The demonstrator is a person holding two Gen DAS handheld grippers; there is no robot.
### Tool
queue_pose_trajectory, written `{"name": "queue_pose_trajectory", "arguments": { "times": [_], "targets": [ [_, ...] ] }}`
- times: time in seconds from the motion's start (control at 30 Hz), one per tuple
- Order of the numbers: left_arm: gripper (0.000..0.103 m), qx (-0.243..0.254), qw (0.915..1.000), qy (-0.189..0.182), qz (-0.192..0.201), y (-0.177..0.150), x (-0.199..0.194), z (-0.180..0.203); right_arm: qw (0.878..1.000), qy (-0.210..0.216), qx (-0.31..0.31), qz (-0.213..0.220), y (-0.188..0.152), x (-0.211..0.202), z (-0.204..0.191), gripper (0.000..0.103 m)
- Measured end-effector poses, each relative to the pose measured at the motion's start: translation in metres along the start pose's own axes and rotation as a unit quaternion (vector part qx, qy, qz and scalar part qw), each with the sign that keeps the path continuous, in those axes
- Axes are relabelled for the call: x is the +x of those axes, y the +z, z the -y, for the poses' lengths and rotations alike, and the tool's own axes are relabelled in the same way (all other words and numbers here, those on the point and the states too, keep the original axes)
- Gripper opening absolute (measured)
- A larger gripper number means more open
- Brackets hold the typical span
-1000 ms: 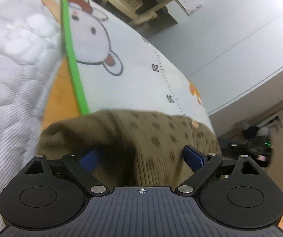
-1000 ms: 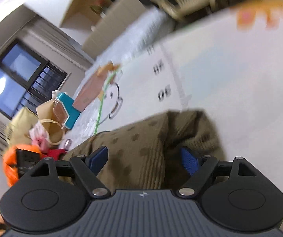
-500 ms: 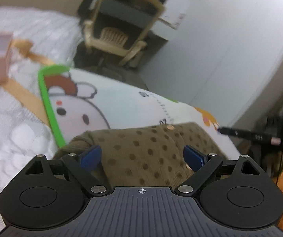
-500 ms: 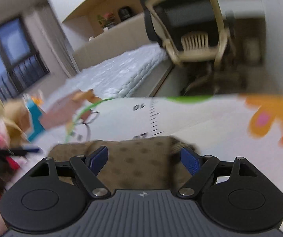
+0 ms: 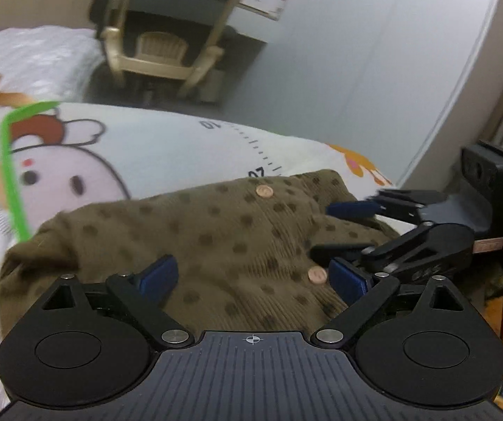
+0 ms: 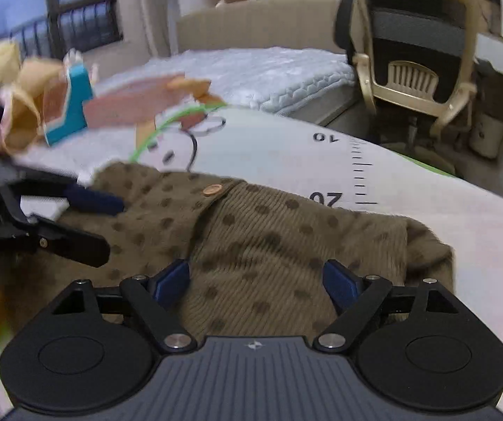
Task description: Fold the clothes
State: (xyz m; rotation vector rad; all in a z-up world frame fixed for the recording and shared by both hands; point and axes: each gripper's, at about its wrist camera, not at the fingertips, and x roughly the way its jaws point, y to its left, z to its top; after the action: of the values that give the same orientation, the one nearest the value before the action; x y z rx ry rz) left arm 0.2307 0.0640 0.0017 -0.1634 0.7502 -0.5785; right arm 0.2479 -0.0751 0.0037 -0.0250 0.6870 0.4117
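An olive-brown dotted garment with small round buttons lies bunched on a cartoon play mat. My left gripper hovers at its near edge, jaws wide apart, with cloth below them but nothing pinched. The right gripper reaches in from the right over the garment's right side, blue pads apart. In the right wrist view the garment fills the middle and my right gripper stands open above its near edge. There the left gripper comes in from the left, also open.
The mat carries a printed ruler and a green border. Behind it are a quilted white mattress and a beige office chair. A teal box and a pink box sit at the left. A pale wall rises at the right.
Both views have swung from steeply tilted to nearly level. The garment now shows flatter with its buttons up, and each gripper has come into the other's view. Both jaws stayed wide apart.
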Motion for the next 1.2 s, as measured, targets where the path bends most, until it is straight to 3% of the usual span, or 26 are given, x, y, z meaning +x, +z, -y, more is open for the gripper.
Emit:
{"name": "queue_pose_trajectory", "arguments": {
  "times": [0.17, 0.3, 0.47, 0.6, 0.7, 0.83, 0.97, 1.07, 1.2],
  "targets": [
    [0.097, 0.033, 0.9990, 0.022, -0.019, -0.034, -0.012, 0.019, 0.998, -0.031, -0.045, -0.012, -0.037, -0.026, -0.009, 0.087],
    [0.098, 0.076, 0.9959, 0.042, -0.027, -0.056, -0.014, 0.035, 0.998, -0.036, -0.044, -0.021, -0.057, -0.040, -0.007, 0.091],
    [0.099, 0.066, 0.9970, 0.030, -0.028, -0.067, -0.028, 0.036, 0.997, -0.041, -0.067, 0.018, -0.050, -0.065, -0.023, 0.091],
    [0.102, 0.047, 0.9982, 0.028, -0.024, -0.067, -0.027, 0.036, 0.993, -0.014, -0.101, 0.051, -0.031, -0.053, -0.050, 0.092],
    [0.102, 0.046, 0.9981, 0.027, -0.032, -0.067, -0.030, 0.037, 0.992, -0.024, -0.121, 0.017, -0.029, -0.023, -0.058, 0.093],
    [0.102, 0.042, 0.9986, 0.007, -0.031, -0.068, -0.046, 0.033, 0.994, -0.021, -0.109, 0.008, -0.045, -0.027, -0.048, 0.094],
    [0.102, -0.010, 0.9995, -0.028, 0.000, -0.052, -0.049, 0.019, 0.996, -0.012, -0.086, 0.007, -0.056, -0.035, -0.040, 0.096],
    [0.102, -0.069, 0.9957, -0.046, 0.040, -0.028, -0.039, 0.005, 0.997, -0.010, -0.079, 0.005, -0.058, -0.035, -0.040, 0.099],
    [0.103, -0.164, 0.9854, 0.010, 0.046, -0.007, -0.009, -0.029, 0.997, -0.004, -0.076, 0.005, -0.059, -0.034, -0.041, 0.101]
  ]
}}
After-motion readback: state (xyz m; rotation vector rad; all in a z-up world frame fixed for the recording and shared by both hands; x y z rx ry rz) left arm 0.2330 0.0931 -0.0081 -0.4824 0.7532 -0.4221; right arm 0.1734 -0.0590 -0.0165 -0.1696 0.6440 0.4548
